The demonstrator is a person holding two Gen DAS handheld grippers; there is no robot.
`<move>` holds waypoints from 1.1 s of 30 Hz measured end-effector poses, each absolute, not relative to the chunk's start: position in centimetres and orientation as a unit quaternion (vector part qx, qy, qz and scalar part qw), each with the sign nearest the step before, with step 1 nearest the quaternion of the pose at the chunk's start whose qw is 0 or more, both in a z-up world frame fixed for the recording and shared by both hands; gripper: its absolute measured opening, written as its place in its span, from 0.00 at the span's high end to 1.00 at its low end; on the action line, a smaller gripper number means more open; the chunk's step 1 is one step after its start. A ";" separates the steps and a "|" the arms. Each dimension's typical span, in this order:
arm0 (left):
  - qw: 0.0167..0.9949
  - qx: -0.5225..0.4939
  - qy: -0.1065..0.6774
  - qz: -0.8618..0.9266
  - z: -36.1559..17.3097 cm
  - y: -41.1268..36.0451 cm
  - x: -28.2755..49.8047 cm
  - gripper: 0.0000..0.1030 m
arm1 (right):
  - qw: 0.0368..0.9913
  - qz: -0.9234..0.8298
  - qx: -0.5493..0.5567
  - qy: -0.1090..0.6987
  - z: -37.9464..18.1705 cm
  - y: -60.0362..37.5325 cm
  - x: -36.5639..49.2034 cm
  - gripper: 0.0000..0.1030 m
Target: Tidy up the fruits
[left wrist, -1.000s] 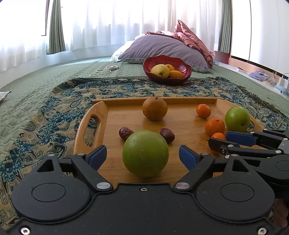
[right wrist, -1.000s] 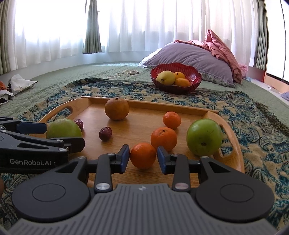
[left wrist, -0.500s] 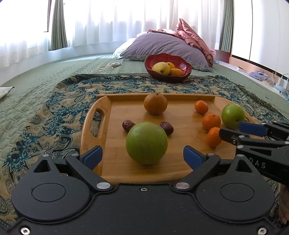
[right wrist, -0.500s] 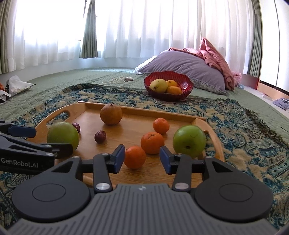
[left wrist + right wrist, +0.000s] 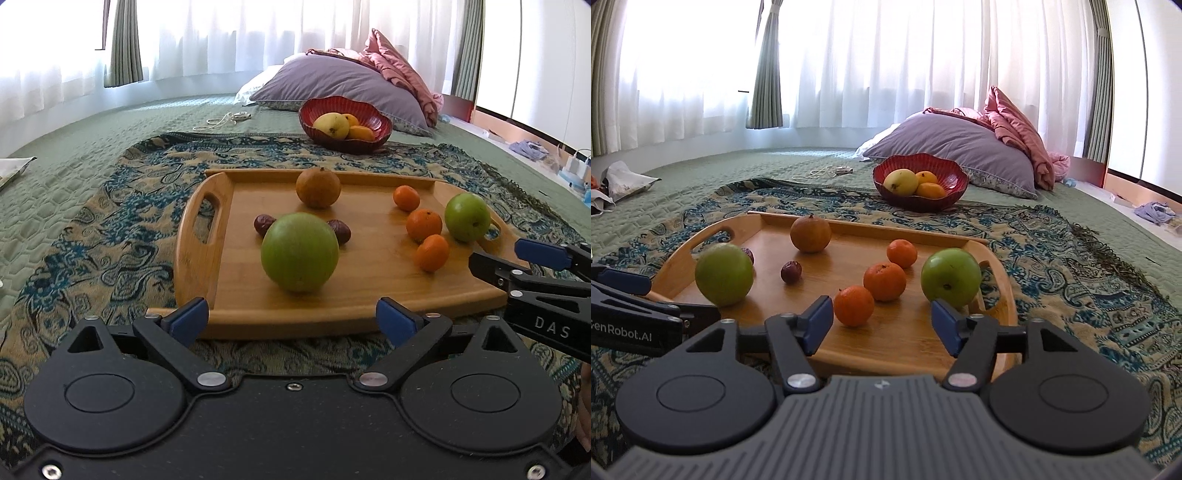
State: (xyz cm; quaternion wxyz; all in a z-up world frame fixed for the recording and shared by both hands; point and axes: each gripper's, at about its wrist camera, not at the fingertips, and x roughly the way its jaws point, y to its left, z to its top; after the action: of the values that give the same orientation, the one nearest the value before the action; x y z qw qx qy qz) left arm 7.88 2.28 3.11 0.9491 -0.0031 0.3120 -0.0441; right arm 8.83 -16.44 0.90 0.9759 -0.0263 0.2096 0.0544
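Observation:
A wooden tray (image 5: 369, 299) (image 5: 997, 273) on a patterned cloth holds a large green fruit (image 5: 300, 252) (image 5: 724, 274), a green apple (image 5: 467, 217) (image 5: 950, 277), three tangerines (image 5: 432, 252) (image 5: 854, 305), a brown round fruit (image 5: 318, 187) (image 5: 810, 234) and two dark dates (image 5: 263, 224) (image 5: 791, 272). My left gripper (image 5: 291, 320) is open and empty, at the tray's near edge before the large green fruit. My right gripper (image 5: 882, 325) is open and empty, just short of the nearest tangerine.
A red bowl (image 5: 345, 123) (image 5: 919, 181) with a yellow fruit and oranges stands beyond the tray. Behind it lie a purple pillow (image 5: 955, 147) and a pink blanket. A white cable (image 5: 225, 119) lies on the green quilt. Bags (image 5: 617, 181) lie at far left.
Both grippers have drawn back from the tray and risen. The right jaws opened wider and released the nearest tangerine, which stays on the tray. The left jaws no longer flank the large green fruit.

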 end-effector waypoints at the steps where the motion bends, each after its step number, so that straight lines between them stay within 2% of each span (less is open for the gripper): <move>1: 0.949 -0.005 0.313 -0.044 3.0 2.3 7.7 0.05 | 0.976 0.054 -0.027 0.209 0.8 -16.5 8.5 0.27; 16: 0.943 -0.002 0.333 -0.027 0.7 2.5 6.3 0.05 | 0.970 0.029 -0.008 0.240 -1.9 -17.5 7.1 0.24; 23: 0.942 -0.001 0.336 -0.021 0.0 2.2 6.8 0.02 | 0.966 0.018 -0.003 0.258 -3.1 -17.9 7.7 0.22; 33: 0.943 0.005 0.334 -0.012 -0.6 1.7 7.4 0.00 | 0.963 0.018 0.002 0.268 -3.9 -18.0 8.3 0.13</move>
State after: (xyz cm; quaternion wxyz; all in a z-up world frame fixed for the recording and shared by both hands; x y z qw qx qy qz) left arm 7.44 1.67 -0.61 0.9426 0.0048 0.3336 -0.0116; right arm 8.27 -17.96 -3.85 0.9633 0.0021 0.2679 0.0182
